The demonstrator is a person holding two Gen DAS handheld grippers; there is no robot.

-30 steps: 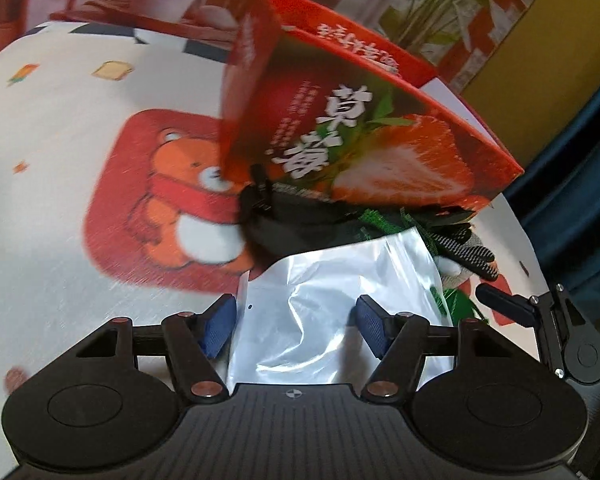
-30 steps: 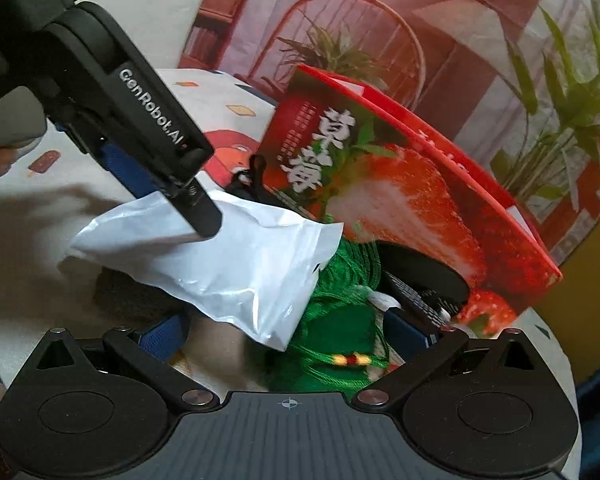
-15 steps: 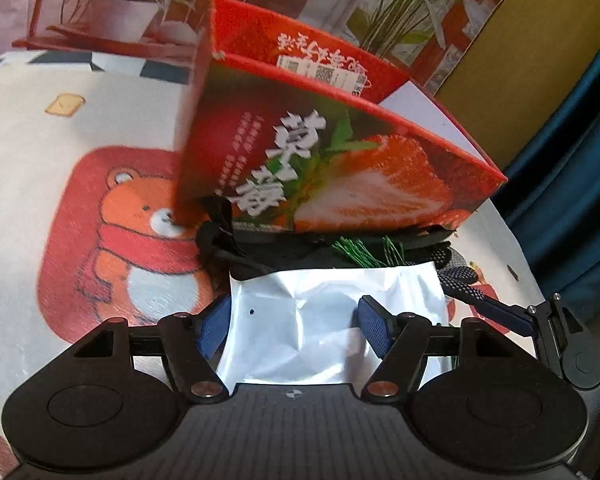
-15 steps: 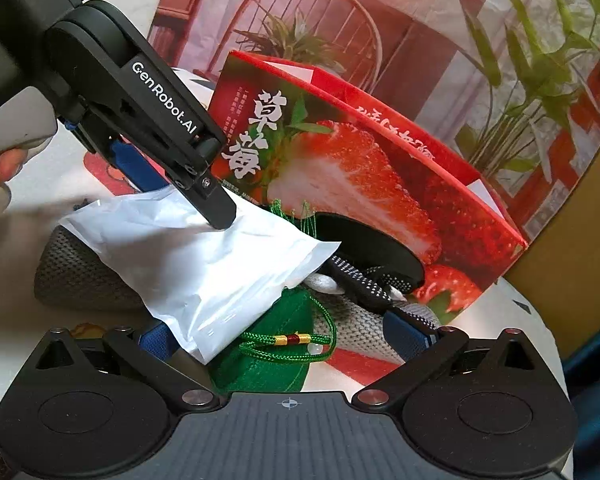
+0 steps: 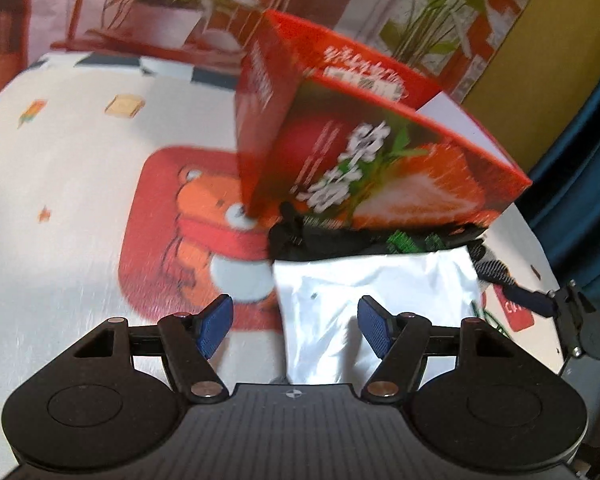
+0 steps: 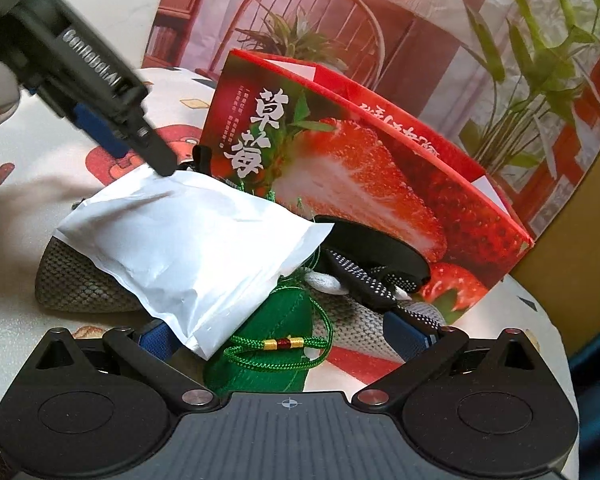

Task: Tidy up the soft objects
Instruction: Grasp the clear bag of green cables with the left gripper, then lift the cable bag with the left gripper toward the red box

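Note:
A white soft pouch (image 5: 364, 300) lies on a pile of soft things in front of a red strawberry box (image 5: 380, 152); it also shows in the right wrist view (image 6: 192, 248). My left gripper (image 5: 296, 324) is open, its right pad (image 5: 374, 330) over the pouch, left pad beside it. My right gripper (image 6: 280, 340) is open around a green drawstring bag (image 6: 268, 344). Under the pouch lie a grey mesh item (image 6: 76, 280), a dotted black glove (image 6: 364, 276) and a black item (image 6: 376, 248). The left gripper (image 6: 112, 92) touches the pouch's far corner.
The table wears a white cloth with a red bear print (image 5: 188, 232). The strawberry box (image 6: 360, 168) stands open at the back. Potted plants (image 5: 168, 8) and a chair picture line the wall behind. The table's right edge (image 5: 540, 248) drops off near a blue curtain.
The left gripper has shifted left, so the pouch now sits off-centre under its right pad. The pouch has settled flatter on the pile. The right gripper stays open around the green bag.

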